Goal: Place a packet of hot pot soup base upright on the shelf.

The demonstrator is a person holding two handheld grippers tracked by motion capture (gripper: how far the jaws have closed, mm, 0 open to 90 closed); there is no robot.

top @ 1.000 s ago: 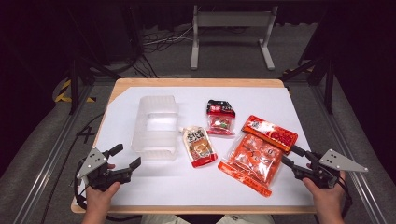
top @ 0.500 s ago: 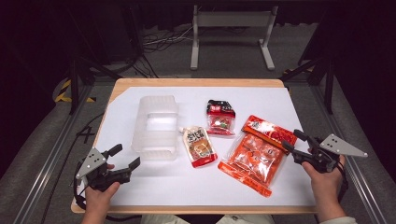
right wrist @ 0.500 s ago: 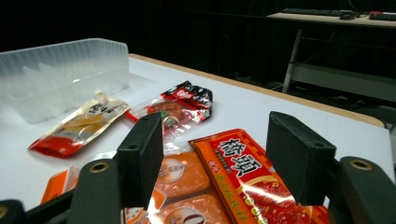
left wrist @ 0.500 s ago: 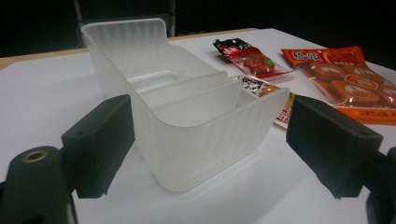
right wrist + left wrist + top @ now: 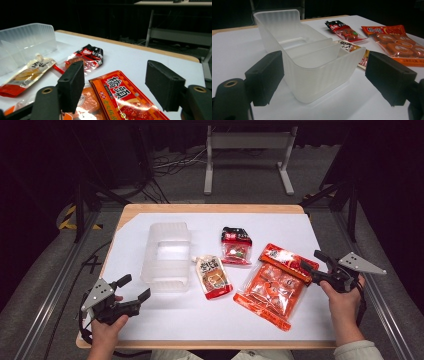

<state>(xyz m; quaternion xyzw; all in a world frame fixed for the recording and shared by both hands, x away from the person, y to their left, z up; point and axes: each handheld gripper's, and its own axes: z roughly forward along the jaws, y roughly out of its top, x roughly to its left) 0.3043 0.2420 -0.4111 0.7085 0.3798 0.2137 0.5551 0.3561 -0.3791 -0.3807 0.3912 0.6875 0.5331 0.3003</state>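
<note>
The orange snack bag (image 5: 274, 286) lies flat on the white table sheet (image 5: 165, 320), at about four o'clock from the table's middle, its printed header end pointing toward two o'clock; I have my right gripper (image 5: 311, 264) at that header end, over the bag's three o'clock edge, jaws apart and just having been opening, with the header below and between them in the right gripper view (image 5: 117, 93) and neither pad pressing on it; whether the lower jaw touches the film I cannot tell; at eleven o'clock from the bag sits a small black-and-red snack packet (image 5: 236, 246), and at nine o'clock, just beside it, a spouted sauce pouch (image 5: 213, 277) with a red bottom; the pouch's top corner lies close against the clear plastic divided bin (image 5: 166, 256), which stands upright at ten o'clock from the table's middle; my left gripper (image 5: 133, 288) hangs at seven o'clock near the table's front edge, jaws wide and empty, pointed at the bin's near end wall (image 5: 322, 75), apart from it.
</note>
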